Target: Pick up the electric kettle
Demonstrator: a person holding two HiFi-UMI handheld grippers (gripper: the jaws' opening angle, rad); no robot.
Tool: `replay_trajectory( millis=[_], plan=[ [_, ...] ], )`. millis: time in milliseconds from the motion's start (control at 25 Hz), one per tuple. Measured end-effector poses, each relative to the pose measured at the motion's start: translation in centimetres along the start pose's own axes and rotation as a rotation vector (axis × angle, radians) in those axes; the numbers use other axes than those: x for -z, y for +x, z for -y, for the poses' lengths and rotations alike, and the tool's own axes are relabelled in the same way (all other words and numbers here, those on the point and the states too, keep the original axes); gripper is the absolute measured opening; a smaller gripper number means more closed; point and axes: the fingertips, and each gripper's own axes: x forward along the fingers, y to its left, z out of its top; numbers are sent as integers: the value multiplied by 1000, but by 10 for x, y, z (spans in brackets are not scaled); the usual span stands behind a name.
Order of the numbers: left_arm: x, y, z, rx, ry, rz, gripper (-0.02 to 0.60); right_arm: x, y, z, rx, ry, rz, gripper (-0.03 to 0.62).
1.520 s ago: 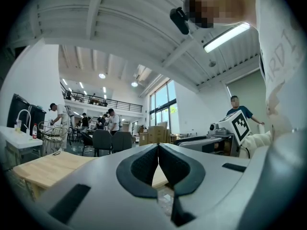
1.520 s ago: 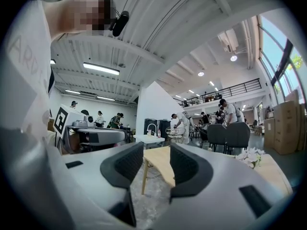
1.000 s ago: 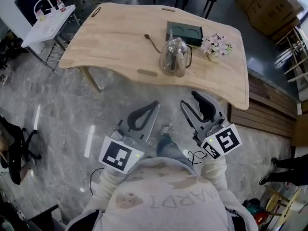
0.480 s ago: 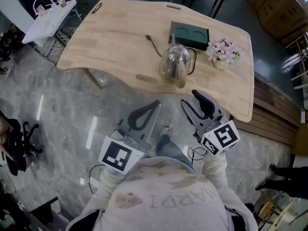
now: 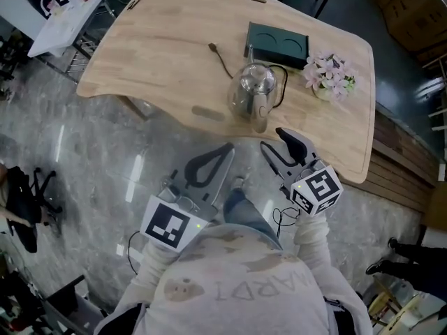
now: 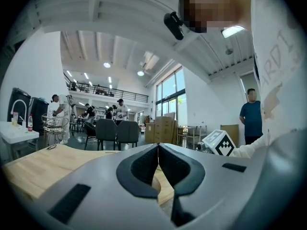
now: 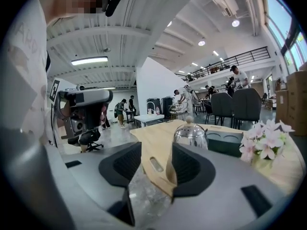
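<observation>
A glass and steel electric kettle (image 5: 253, 93) stands upright near the front edge of the pale wooden table (image 5: 160, 47), its handle toward me. The right gripper view has the kettle (image 7: 190, 134) straight ahead, beyond the jaws. My right gripper (image 5: 273, 142) hangs just short of the table edge below the kettle; its jaws are opening and nothing is between them (image 7: 157, 150). My left gripper (image 5: 228, 149) is beside it on the left, over the floor, pads together and empty (image 6: 158, 146).
Behind the kettle lies a dark green tray (image 5: 277, 42), with a pot of pink flowers (image 5: 330, 75) to its right and a small dark spoon (image 5: 218, 56) to its left. A white side table (image 5: 59, 19) stands far left, a wooden bench (image 5: 405, 166) at right. People stand in the background.
Both grippers have moved forward toward the table's front edge, and the kettle is now closer to them. The right gripper's jaws have widened a little.
</observation>
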Motion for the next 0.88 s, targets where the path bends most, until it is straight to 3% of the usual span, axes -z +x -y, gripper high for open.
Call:
replay_trajectory(
  millis=[480, 880],
  plan=[
    [1, 12, -8, -28, 24, -26, 12, 40, 29, 34, -100, 64, -68, 192],
    [6, 14, -10, -54, 30, -55, 14, 56, 47, 33, -213, 55, -126, 193]
  ],
)
